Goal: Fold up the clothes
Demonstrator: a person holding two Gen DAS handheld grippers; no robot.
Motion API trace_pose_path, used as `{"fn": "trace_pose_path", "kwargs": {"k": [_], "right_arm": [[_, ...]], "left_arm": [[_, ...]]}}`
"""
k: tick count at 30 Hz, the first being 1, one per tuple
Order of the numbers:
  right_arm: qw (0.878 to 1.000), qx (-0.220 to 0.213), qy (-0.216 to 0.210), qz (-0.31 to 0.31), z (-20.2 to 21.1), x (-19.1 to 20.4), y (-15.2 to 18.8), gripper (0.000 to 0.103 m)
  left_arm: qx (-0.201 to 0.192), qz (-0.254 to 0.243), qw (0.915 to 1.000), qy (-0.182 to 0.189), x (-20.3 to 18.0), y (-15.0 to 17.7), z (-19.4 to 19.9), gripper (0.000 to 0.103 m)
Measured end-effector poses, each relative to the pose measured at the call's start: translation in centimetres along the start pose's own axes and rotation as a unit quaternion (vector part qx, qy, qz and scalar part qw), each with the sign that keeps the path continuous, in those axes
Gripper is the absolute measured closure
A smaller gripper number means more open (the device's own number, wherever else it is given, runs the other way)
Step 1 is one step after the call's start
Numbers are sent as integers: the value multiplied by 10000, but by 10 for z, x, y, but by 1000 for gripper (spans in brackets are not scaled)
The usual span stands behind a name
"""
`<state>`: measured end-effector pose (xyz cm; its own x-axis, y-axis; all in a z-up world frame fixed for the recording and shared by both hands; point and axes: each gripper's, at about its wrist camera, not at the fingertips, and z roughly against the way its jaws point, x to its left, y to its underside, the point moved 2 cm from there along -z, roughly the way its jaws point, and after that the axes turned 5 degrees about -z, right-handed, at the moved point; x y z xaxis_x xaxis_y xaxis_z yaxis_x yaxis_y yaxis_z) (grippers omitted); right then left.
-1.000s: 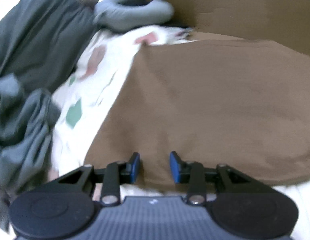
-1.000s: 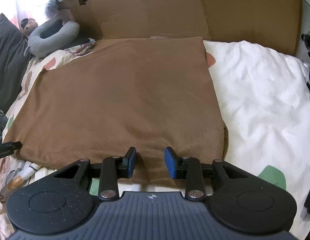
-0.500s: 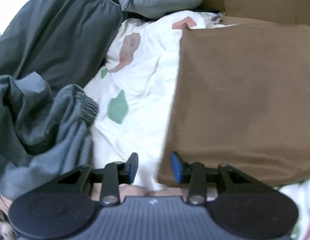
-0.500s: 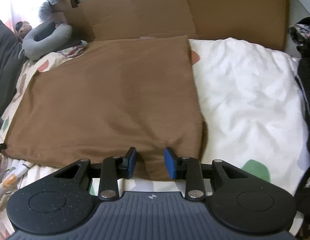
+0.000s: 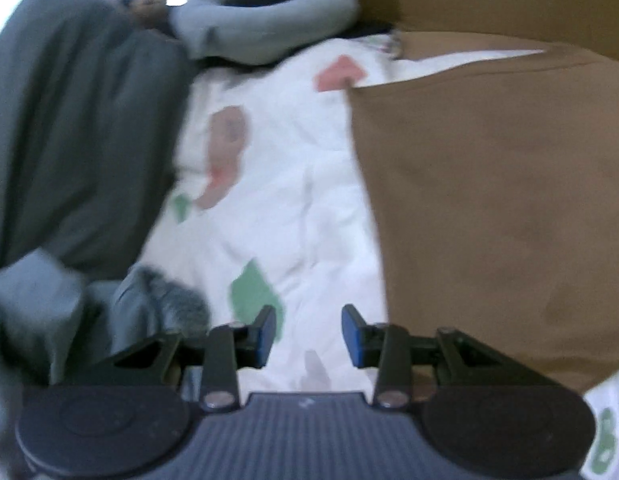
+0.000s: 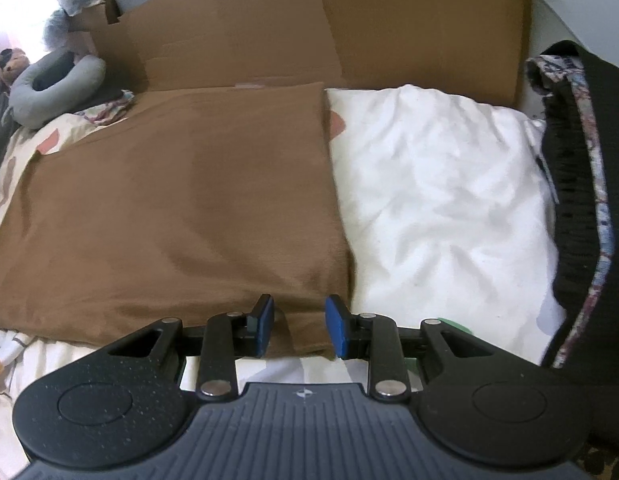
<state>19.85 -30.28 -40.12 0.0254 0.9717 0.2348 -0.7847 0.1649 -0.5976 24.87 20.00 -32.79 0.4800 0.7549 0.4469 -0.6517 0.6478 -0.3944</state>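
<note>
A folded brown garment (image 6: 181,208) lies flat on the white patterned bed sheet (image 6: 441,200). My right gripper (image 6: 299,326) hovers over its near right corner, blue pads apart, nothing pinched between them. In the left wrist view the same brown garment (image 5: 505,200) fills the right side, and my left gripper (image 5: 309,334) stands open over bare sheet (image 5: 293,184) to the left of it. A crumpled grey garment (image 5: 69,312) lies just left of the left gripper's fingers. This view is blurred.
A dark grey pillow (image 5: 69,128) and a grey neck pillow (image 5: 261,24) lie at the left and back. Brown cardboard (image 6: 329,28) stands along the back of the bed. A black garment with patterned trim (image 6: 581,184) lies at the right edge.
My left gripper has swung left off the brown garment to the bare sheet beside the grey clothes. The right gripper has drifted right to the garment's near right corner.
</note>
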Motion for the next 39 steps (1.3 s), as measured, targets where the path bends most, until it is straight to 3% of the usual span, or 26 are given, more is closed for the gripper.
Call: {"fn": "trace_pose_path", "kwargs": {"k": [4, 10, 12, 18, 25, 33, 39], "right_arm": [[9998, 48, 159, -69, -1, -9, 2, 66], [9998, 73, 28, -161, -2, -17, 4, 67], [9999, 103, -21, -69, -2, -16, 4, 89], [9993, 220, -86, 287, -1, -9, 1, 98], [9982, 320, 153, 491, -2, -9, -2, 101], [9972, 427, 327, 527, -2, -17, 1, 101], [9972, 353, 412, 517, 2, -15, -4, 100]], "left_arm": [[34, -822, 9944, 658, -8, -20, 5, 63], [155, -1043, 9852, 1349, -17, -25, 16, 62], [236, -920, 9843, 1487, -18, -18, 16, 61], [382, -411, 9844, 1667, -7, 19, 8, 61], [515, 141, 9801, 1912, 1, 58, -11, 61], [534, 619, 9774, 1951, 3, 80, -34, 61], [322, 1017, 9729, 2049, 15, 78, -24, 64]]}}
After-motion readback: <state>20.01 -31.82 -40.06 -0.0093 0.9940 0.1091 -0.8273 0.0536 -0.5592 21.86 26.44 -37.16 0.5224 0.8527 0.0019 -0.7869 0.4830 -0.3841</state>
